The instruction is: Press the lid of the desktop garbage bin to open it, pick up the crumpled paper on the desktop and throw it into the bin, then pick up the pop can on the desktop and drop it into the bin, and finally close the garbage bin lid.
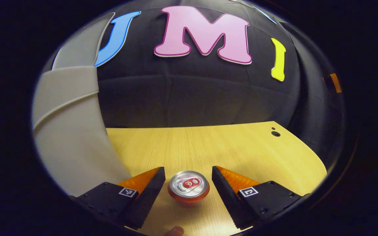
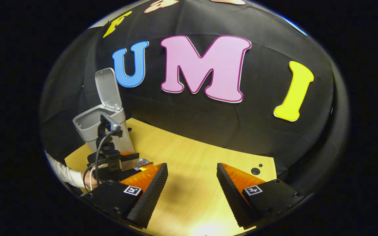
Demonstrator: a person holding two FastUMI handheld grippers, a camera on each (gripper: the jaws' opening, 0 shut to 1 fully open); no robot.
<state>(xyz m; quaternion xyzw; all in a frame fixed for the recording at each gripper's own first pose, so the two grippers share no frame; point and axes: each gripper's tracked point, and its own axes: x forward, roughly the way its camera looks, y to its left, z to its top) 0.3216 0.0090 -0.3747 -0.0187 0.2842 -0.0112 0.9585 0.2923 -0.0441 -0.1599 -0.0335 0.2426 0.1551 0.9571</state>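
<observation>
While the pop can point(image 1: 189, 189) stands between the spread left tool point(image 1: 188, 178), the right tool point(image 2: 192, 183) gapes.

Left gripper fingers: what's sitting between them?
The pop can, upright on the desk, sits between the open left gripper fingers, untouched, in the left gripper view.

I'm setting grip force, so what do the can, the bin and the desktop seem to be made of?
Pop can: likely thin aluminium, with a shiny silver top and pull tab. Bin: probably matte grey moulded plastic. Desktop: pale wood grain, maybe laminate, smooth with a slight sheen.

Shiny metal pop can point(image 1: 189, 188) (smooth) on wood-grain desktop point(image 1: 208, 147).
</observation>
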